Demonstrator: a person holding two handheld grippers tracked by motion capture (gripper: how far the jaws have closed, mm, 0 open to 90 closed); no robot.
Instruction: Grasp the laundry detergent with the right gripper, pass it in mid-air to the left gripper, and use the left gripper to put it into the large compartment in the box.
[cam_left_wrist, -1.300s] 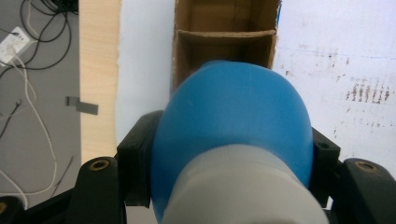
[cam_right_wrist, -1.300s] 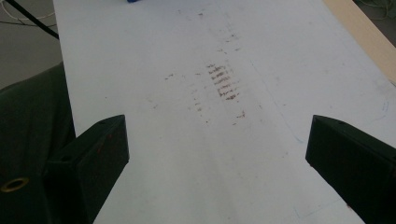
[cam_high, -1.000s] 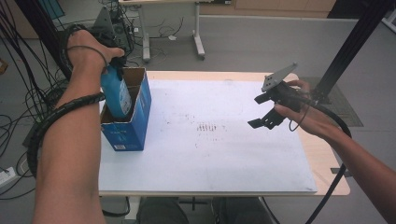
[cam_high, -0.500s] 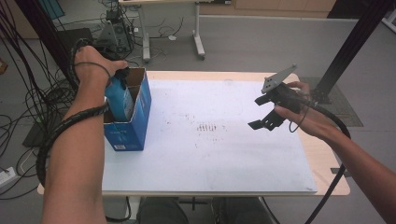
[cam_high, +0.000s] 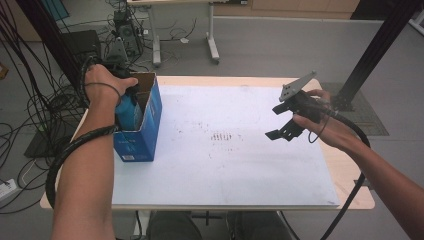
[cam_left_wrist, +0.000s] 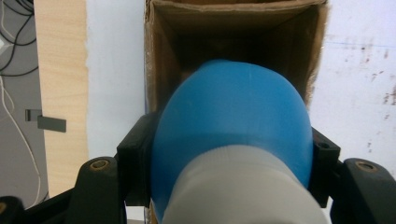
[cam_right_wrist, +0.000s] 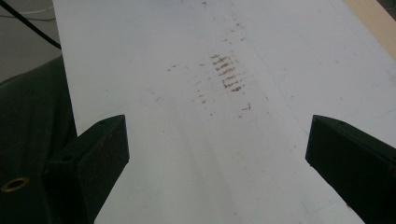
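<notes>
A blue bottle (cam_left_wrist: 233, 121) with a white cap end toward the camera is clamped in my left gripper (cam_left_wrist: 229, 163), whose jaws are shut on its sides. The bottle points down into an open blue cardboard box (cam_high: 145, 125) standing at the table's left edge; its brown inside (cam_left_wrist: 243, 37) lies straight ahead in the left gripper view. In the high view the bottle (cam_high: 127, 112) is mostly inside the box, under the person's left hand. My right gripper (cam_high: 282, 122) hovers open over the right side of the table, nothing between its jaws (cam_right_wrist: 215, 154).
A white sheet (cam_high: 225, 150) with dark smudges near its middle (cam_right_wrist: 229, 74) covers the wooden table (cam_high: 350, 175). Cables and equipment lie on the floor to the left and behind. A black post (cam_high: 380, 45) rises at the right rear.
My left gripper has lowered the blue bottle deeper into the box. The right gripper has stayed where it was, open.
</notes>
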